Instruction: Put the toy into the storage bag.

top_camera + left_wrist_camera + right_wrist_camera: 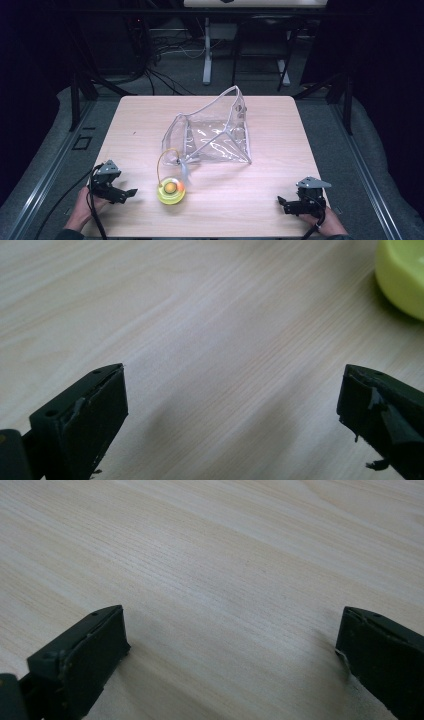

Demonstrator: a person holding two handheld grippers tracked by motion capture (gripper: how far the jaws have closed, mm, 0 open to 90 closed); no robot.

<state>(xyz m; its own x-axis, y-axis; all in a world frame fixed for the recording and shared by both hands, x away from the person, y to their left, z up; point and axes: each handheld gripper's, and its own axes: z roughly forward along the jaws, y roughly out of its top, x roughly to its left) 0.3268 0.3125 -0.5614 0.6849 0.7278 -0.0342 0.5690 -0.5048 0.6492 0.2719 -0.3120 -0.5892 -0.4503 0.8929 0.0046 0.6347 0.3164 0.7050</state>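
Note:
A clear plastic zip pouch (215,132) with white edging stands open in the middle of the wooden table (280,170). In front of it lies a round yellow-green toy (171,191) with an orange ball on top and a thin yellow cord looping up to the pouch. My left gripper (131,192) rests near the table's front left, open, a short way left of the toy; the toy's yellow-green edge (402,280) shows at the top right of the left gripper view. My right gripper (281,201) sits at the front right, open, with bare wood between its jaws.
A hand holds each gripper at the table's front edge, with black cables trailing off. Beyond the table are a dark floor, cables and the legs of another desk (207,55). Bare wood (235,200) lies between the two grippers.

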